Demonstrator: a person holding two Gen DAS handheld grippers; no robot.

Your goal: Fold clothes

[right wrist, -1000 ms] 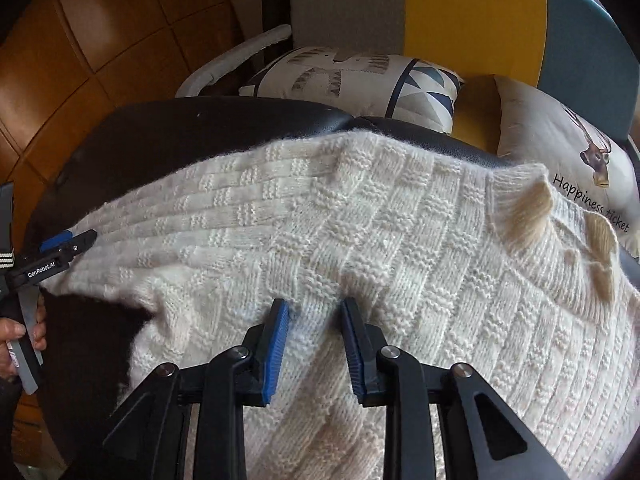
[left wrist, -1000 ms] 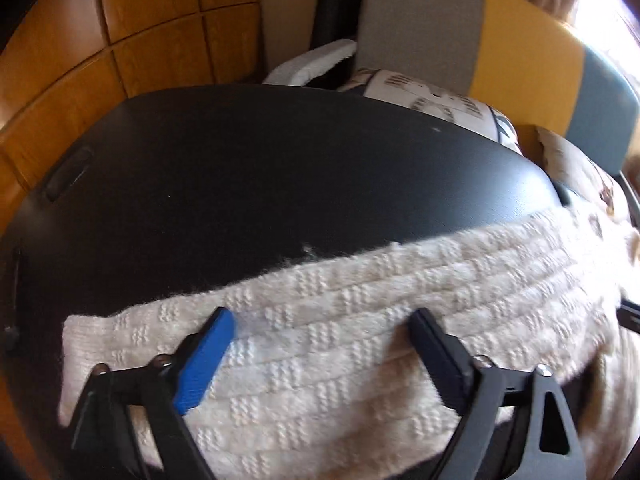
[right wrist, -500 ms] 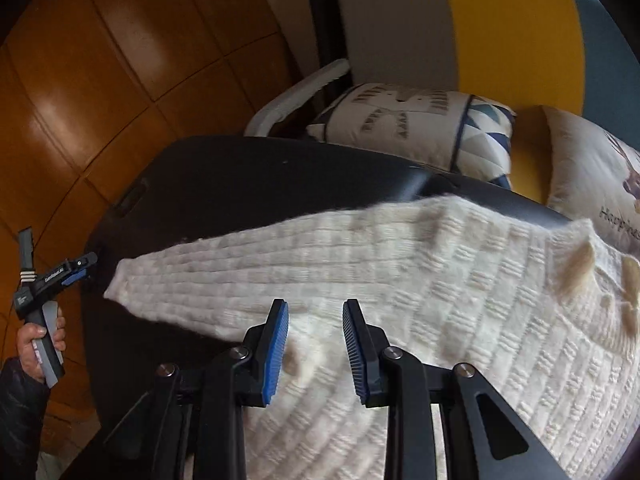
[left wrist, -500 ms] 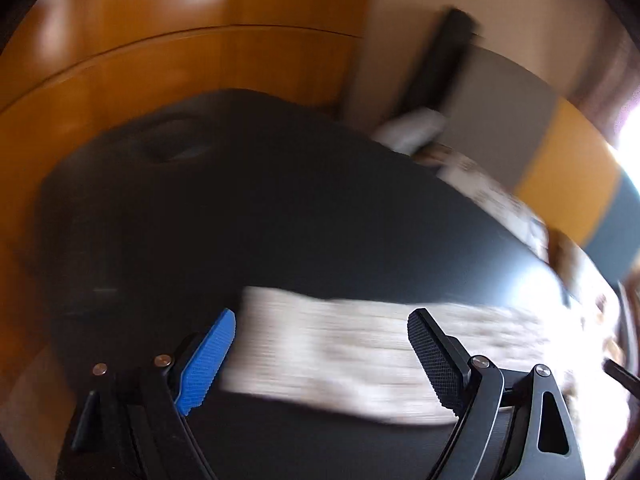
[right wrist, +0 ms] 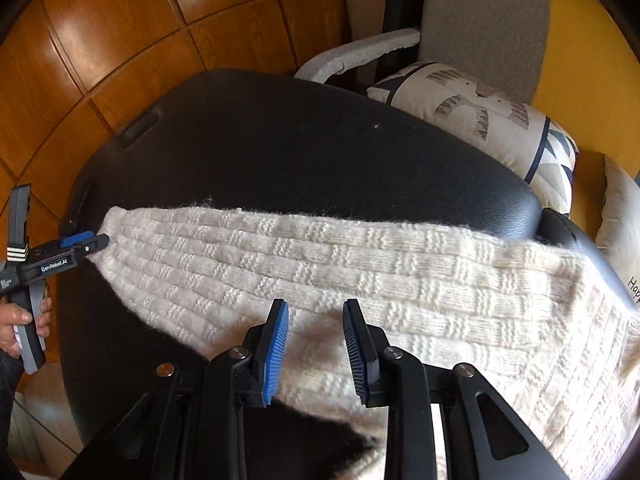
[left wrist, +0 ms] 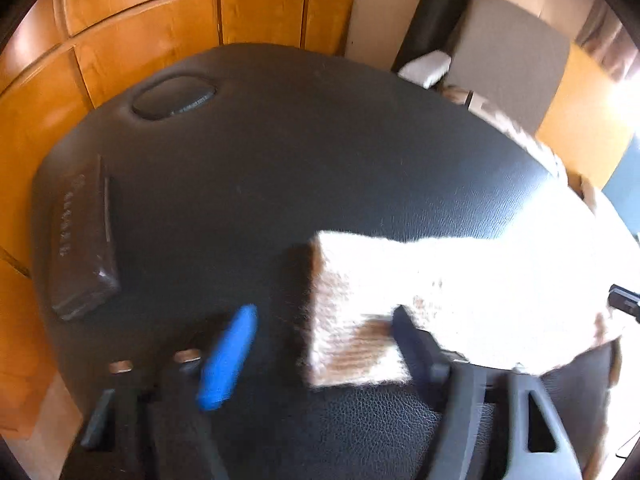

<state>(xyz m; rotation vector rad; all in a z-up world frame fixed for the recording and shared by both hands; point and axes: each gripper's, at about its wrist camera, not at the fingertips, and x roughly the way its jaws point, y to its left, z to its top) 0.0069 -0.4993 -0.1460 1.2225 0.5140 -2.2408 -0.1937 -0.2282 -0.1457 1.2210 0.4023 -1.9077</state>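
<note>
Lying under warm light: glossy orange wooden floor panels surrounding a black leather table. Standing beyond its far edge: a grey-and-yellow sofa carrying printed cushions. Glaring in at the right: daylight.

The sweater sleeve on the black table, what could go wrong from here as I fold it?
1. The left tongs are closing with the sleeve cuff only partly between them, so they may catch just a corner.
2. The sweater drapes past the black table's right edge, and could slide off.
3. The right tongs stand open over a raised fold, securing nothing.
</note>
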